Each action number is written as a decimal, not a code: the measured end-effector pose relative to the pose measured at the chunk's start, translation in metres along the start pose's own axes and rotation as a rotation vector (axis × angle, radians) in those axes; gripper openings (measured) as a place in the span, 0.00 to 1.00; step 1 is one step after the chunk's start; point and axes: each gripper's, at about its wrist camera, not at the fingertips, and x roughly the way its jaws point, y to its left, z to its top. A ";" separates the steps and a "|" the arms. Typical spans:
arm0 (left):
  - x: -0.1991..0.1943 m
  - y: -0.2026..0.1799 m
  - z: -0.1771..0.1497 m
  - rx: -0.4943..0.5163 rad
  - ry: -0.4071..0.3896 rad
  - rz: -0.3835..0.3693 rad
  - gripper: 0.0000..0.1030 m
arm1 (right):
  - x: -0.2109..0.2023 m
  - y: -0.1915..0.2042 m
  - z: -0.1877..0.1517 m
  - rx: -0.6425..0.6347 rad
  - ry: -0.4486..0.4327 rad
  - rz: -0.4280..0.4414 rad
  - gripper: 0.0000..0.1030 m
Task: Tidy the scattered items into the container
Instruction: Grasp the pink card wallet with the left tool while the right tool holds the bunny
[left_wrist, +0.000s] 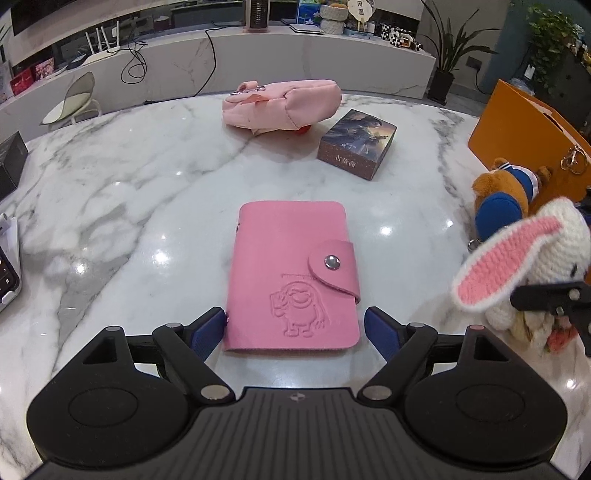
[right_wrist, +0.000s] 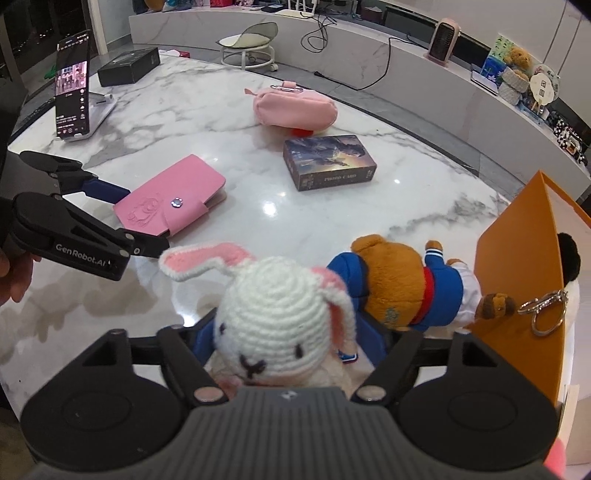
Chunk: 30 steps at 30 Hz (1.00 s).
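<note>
A pink card wallet (left_wrist: 291, 277) with a snap flap lies flat on the marble table (left_wrist: 129, 221). My left gripper (left_wrist: 295, 326) is open, its blue fingers on either side of the wallet's near end; the left pad (left_wrist: 210, 328) touches its edge. It also shows in the right wrist view (right_wrist: 122, 212) beside the wallet (right_wrist: 170, 199). My right gripper (right_wrist: 286, 332) is shut on a white crochet rabbit (right_wrist: 280, 325), seen in the left wrist view (left_wrist: 532, 258) too. The orange container (right_wrist: 517, 280) stands at the right.
A brown bear plush in blue clothes (right_wrist: 402, 280) lies against the container. A pink pouch (left_wrist: 284, 103) and a photo card box (left_wrist: 356, 146) sit further back. A phone on a stand (right_wrist: 72, 88) and a black box (right_wrist: 129, 66) are at the far left.
</note>
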 end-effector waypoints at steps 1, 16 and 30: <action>0.001 0.000 0.001 0.002 -0.005 0.003 0.94 | 0.001 0.001 0.000 -0.003 0.002 -0.001 0.81; 0.010 -0.006 0.006 0.058 -0.019 0.058 0.91 | 0.012 0.004 -0.003 -0.042 0.088 -0.015 0.83; 0.003 0.002 0.008 -0.008 0.005 0.066 0.89 | -0.003 0.000 0.005 -0.014 0.045 0.004 0.60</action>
